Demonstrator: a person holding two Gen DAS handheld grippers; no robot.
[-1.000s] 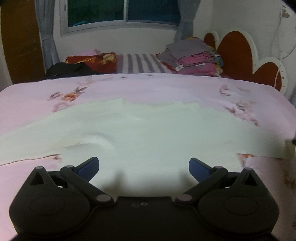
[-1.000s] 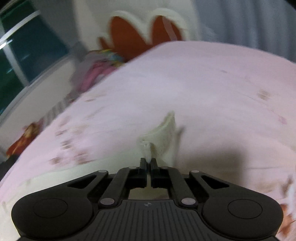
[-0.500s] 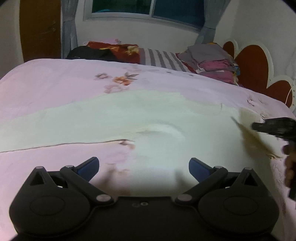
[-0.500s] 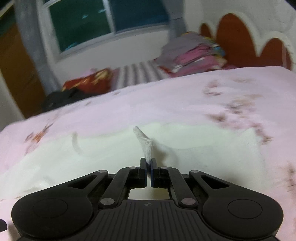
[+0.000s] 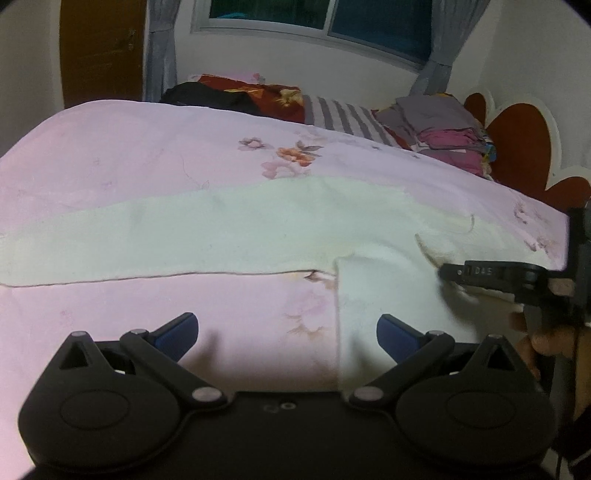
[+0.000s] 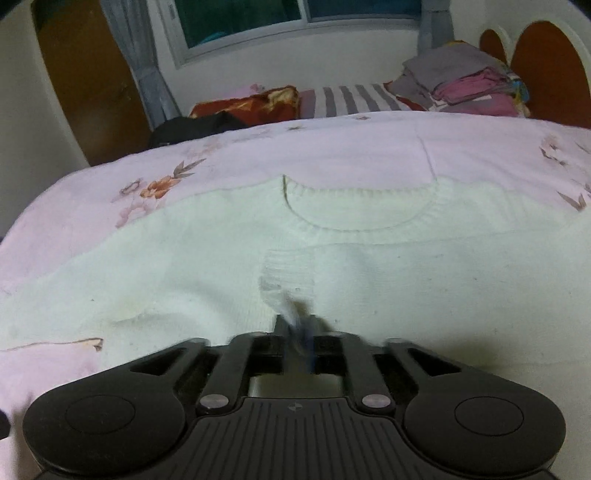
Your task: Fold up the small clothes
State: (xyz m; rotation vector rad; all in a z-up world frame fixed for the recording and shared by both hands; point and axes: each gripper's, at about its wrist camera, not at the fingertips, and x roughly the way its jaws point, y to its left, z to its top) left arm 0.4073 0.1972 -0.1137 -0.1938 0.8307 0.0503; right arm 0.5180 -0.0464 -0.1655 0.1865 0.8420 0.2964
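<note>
Right gripper [image 6: 295,332] clamped on sweater [image 6: 184,266] cuff, left gripper [image 5: 288,332] spread wide, idle: lay sleeve flat across chest before release.

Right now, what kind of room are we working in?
A bedroom, most likely: the sweater lies on a bed with a floral pink cover, a scalloped headboard stands at its right, and folded clothes are stacked under a curtained window.

Left hand-held gripper [image 5: 287,334] gapes wide; right hand-held gripper [image 6: 297,329] pinched closed.
</note>
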